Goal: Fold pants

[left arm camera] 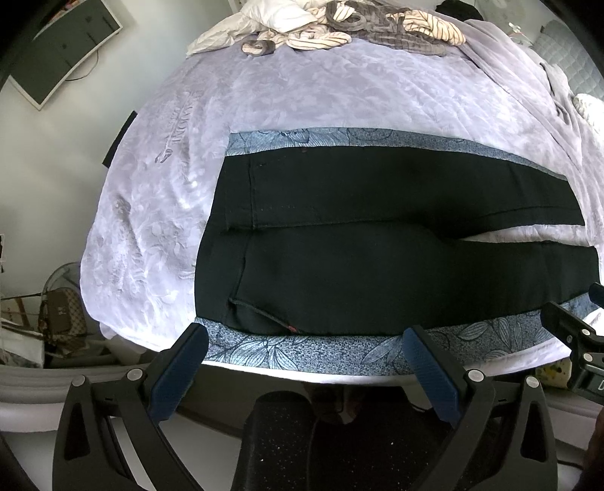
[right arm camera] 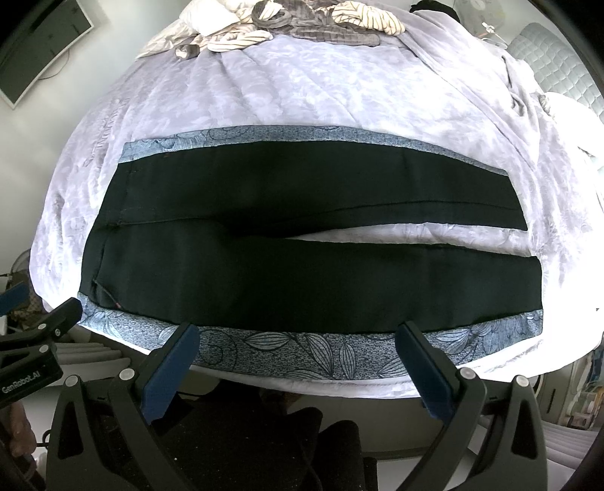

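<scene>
Nearest in each wrist view are the gripper's own fingers. The left gripper (left arm camera: 305,368) hangs over the bed's near edge, its blue-padded fingers (left arm camera: 180,372) spread wide and holding nothing, aimed forward across the mattress. The right gripper (right arm camera: 306,362) sits level beside it in the same pose, fingers (right arm camera: 171,372) wide apart and empty; each gripper shows at the edge of the other's view.

Just beyond the fingertips lies a blue leaf-patterned cloth (right arm camera: 302,349), and on it the black pants (right arm camera: 264,279) are spread flat and crosswise, waistband to the left, the two legs running right with a narrow gap between them.

Underneath is a pale lilac bedspread (left arm camera: 339,94). At the far end sits a heap of striped and grey clothes (left arm camera: 358,26).
</scene>
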`<state>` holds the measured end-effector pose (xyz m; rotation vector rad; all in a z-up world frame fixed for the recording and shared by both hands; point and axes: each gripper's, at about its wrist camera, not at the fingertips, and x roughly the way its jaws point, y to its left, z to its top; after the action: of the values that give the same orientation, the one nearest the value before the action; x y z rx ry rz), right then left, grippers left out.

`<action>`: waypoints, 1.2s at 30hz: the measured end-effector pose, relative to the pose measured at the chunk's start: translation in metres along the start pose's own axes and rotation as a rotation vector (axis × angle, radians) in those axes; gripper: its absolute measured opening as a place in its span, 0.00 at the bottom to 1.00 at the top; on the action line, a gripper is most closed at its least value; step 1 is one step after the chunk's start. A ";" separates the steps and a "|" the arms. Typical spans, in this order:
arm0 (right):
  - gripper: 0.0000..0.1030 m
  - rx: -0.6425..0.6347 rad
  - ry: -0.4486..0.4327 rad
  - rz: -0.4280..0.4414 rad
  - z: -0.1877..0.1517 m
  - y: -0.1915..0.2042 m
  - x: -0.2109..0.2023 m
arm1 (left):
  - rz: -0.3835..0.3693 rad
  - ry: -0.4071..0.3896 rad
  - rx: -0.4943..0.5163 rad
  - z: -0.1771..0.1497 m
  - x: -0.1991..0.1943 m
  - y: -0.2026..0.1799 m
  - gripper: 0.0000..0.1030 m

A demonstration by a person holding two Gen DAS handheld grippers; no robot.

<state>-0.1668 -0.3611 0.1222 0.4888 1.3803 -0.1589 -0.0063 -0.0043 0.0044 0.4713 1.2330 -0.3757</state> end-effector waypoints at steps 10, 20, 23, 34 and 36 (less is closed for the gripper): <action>1.00 0.002 0.002 0.000 0.000 0.001 0.000 | 0.008 0.002 -0.003 0.003 -0.001 0.006 1.00; 1.00 0.036 0.031 0.011 -0.008 -0.002 0.011 | 0.014 0.028 -0.011 -0.007 0.011 0.007 1.00; 1.00 0.035 0.045 0.007 -0.013 -0.003 0.014 | 0.014 0.040 -0.013 -0.008 0.014 0.006 1.00; 1.00 0.026 0.038 0.007 -0.012 -0.003 0.009 | 0.027 0.027 0.008 -0.008 0.011 0.002 1.00; 1.00 0.026 0.034 0.006 -0.012 -0.003 0.009 | 0.029 0.023 0.009 -0.008 0.010 0.002 1.00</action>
<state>-0.1767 -0.3574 0.1120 0.5193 1.4114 -0.1645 -0.0090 0.0011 -0.0071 0.5014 1.2465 -0.3520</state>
